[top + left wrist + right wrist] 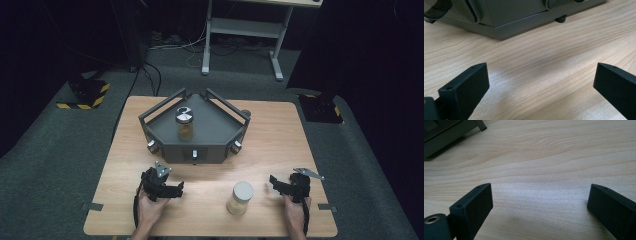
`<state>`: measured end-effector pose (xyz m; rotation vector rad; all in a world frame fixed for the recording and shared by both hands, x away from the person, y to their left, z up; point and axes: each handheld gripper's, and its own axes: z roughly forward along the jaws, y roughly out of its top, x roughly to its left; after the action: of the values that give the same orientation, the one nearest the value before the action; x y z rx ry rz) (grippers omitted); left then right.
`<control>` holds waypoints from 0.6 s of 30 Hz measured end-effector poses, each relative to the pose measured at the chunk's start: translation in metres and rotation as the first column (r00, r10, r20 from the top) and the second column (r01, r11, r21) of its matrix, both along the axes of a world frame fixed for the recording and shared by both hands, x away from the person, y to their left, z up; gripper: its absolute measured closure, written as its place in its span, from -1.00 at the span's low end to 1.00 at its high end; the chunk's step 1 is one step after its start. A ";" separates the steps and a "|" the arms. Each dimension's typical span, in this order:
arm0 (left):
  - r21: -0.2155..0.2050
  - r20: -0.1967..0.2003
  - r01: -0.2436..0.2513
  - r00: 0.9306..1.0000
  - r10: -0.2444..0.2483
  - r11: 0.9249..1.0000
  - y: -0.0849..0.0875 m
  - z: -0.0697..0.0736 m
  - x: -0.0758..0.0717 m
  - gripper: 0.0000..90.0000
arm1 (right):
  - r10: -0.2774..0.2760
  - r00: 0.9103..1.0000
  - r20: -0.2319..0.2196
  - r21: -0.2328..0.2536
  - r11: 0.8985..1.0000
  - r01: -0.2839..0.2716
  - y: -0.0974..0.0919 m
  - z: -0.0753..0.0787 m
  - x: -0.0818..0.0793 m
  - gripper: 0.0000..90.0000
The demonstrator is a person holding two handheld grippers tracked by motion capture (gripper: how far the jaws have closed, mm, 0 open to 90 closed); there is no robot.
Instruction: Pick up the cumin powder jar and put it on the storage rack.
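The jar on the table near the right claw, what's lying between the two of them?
Nothing: in the high view only bare wood of the table separates the jar from the right claw, which stands open.

open lanes at the near edge, grey stand across the middle

bare wood lay between the left gripper point(176, 189) and the right gripper point(274, 181), broken by one lidded glass jar of tan contents point(240, 198) nearer the right one. ahead, the dark grey angular metal stand point(215, 131) blocked the light wooden table point(280, 125) centre, holding a second silver-capped jar point(184, 123). strips either side stood free.
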<state>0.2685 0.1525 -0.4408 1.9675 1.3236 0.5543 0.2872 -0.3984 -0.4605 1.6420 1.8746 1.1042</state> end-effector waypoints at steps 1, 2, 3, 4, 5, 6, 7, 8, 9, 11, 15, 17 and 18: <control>-0.002 0.000 -0.003 1.000 0.003 1.000 0.000 -0.001 0.001 -0.99 | 0.000 1.000 0.000 0.000 1.000 0.000 0.000 0.000 0.000 -0.87; 0.002 -0.002 -0.004 1.000 0.004 1.000 0.000 -0.002 0.001 -0.99 | 0.000 1.000 0.000 0.000 1.000 0.000 0.000 0.000 0.000 -0.87; 0.000 -0.003 -0.006 1.000 0.006 1.000 0.000 -0.004 0.002 -0.99 | 0.000 1.000 0.000 0.000 1.000 0.000 0.000 0.000 0.000 -0.87; -0.002 -0.006 -0.007 1.000 0.007 1.000 0.000 -0.004 0.003 -0.99 | 0.000 1.000 0.000 0.000 1.000 0.000 0.000 0.000 0.000 -0.87; -0.004 -0.006 -0.009 1.000 0.009 1.000 0.001 -0.006 0.003 -0.99 | 0.000 1.000 0.000 0.000 1.000 0.000 0.000 0.000 0.000 -0.87; -0.006 -0.007 -0.011 1.000 0.011 1.000 0.001 -0.007 0.004 -0.99 | 0.000 1.000 0.000 0.000 1.000 0.000 0.000 0.000 0.000 -0.87; -0.009 -0.009 -0.013 1.000 0.013 1.000 0.001 -0.007 0.004 -0.99 | 0.000 1.000 0.000 0.000 1.000 0.000 0.000 0.000 0.000 -0.87; -0.010 -0.010 -0.016 1.000 0.016 1.000 0.001 -0.008 0.004 -0.99 | 0.000 1.000 0.000 0.000 1.000 0.000 0.000 0.000 0.000 -0.87; -0.012 -0.009 -0.019 1.000 0.019 1.000 0.001 -0.009 0.004 -0.99 | 0.001 1.000 0.001 0.001 1.000 -0.001 0.000 0.000 0.000 -0.87; -0.022 -0.009 -0.025 1.000 0.025 0.999 0.001 -0.011 0.005 -0.99 | 0.002 1.000 0.001 0.004 1.000 -0.002 -0.001 0.000 0.000 -0.87; -0.036 -0.011 -0.040 0.999 0.039 0.999 0.002 -0.014 0.006 -0.99 | 0.004 1.000 0.000 0.002 1.000 -0.004 -0.001 0.000 0.000 -0.87; -0.035 -0.017 -0.045 0.999 0.045 0.998 0.001 -0.016 0.007 -0.99 | 0.005 1.000 0.000 0.003 1.000 -0.005 -0.001 0.000 0.000 -0.87; -0.036 -0.019 -0.047 0.999 0.047 0.998 0.000 -0.016 0.008 -0.99 | 0.005 1.000 0.000 0.005 1.000 -0.005 -0.001 0.000 0.000 -0.87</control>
<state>0.2762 0.1529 -0.4572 1.9204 1.3848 0.5319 0.2873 -0.3995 -0.4608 1.6402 1.8786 1.1116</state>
